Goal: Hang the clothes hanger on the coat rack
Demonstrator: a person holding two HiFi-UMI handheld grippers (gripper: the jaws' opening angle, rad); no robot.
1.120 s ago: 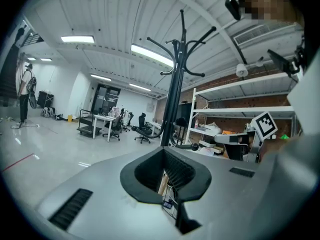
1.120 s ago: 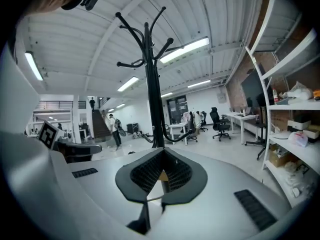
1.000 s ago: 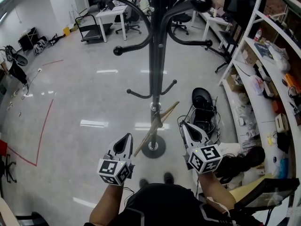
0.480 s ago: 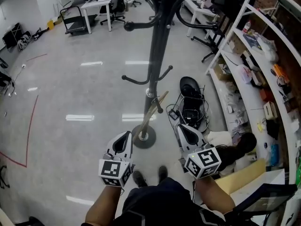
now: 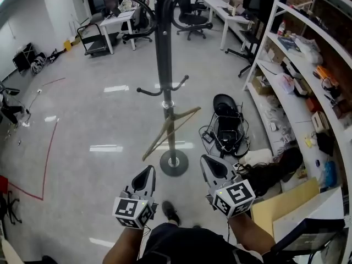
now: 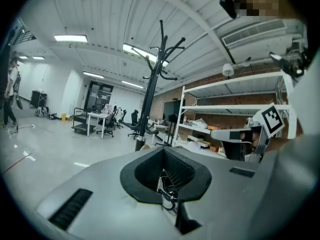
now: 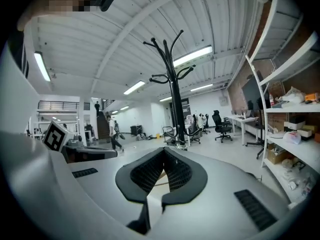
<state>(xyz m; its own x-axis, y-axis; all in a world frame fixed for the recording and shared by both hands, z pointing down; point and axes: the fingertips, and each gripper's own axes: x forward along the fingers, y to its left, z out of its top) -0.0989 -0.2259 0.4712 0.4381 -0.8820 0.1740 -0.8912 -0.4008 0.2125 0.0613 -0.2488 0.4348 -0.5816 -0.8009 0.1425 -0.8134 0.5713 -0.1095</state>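
Black rack (image 5: 161,48) upright on glossy floor (image 5: 93,109), round base (image 5: 174,164) at bottom. Wooden hanger (image 5: 171,130) hung low on the pole, tilted. Left claw (image 5: 147,173) and right claw (image 5: 210,163) low in frame, near the base but apart from it, tips together, holding nothing. Black bin (image 5: 227,122) with cables right of the base. Shelves (image 5: 286,76) along the right, red line (image 5: 50,142) at left.

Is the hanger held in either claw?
No, the wooden hanger hangs on the coat rack, well clear of the left claw and right claw.
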